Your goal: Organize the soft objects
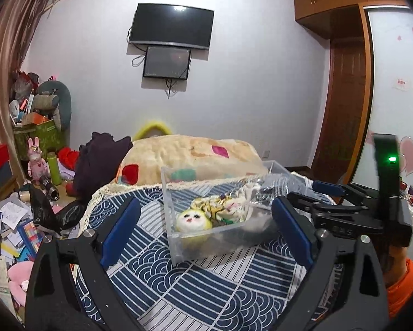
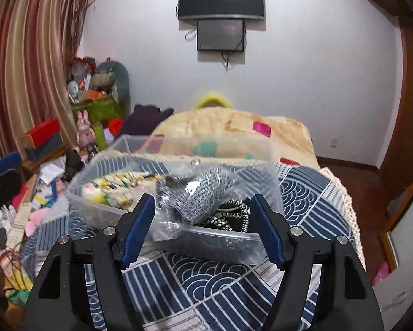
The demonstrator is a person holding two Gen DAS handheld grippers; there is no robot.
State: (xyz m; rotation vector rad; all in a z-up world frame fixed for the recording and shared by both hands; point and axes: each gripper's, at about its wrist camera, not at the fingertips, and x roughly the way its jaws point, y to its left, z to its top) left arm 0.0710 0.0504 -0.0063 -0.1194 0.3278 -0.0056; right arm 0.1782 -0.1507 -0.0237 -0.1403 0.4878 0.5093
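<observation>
A clear plastic box (image 1: 195,244) (image 2: 96,207) stands on the blue-and-white patterned cloth. In it lie a yellow-and-white plush with a painted face (image 1: 193,221) (image 2: 115,190) and a grey fuzzy item in a clear bag (image 2: 198,193) (image 1: 269,187), over a black-and-white cord (image 2: 234,218). My left gripper (image 1: 206,226) is open, its pads either side of the box. My right gripper (image 2: 203,231) is open at the box's near rim, with the bag's lower edge between its pads; it also shows in the left wrist view (image 1: 311,193).
A cream blanket with coloured patches (image 1: 195,154) (image 2: 234,129) lies behind the box, with a dark purple garment (image 1: 99,160) beside it. Toys, papers and boxes (image 1: 19,220) clutter the floor at left. A wardrobe (image 1: 344,82) stands at right.
</observation>
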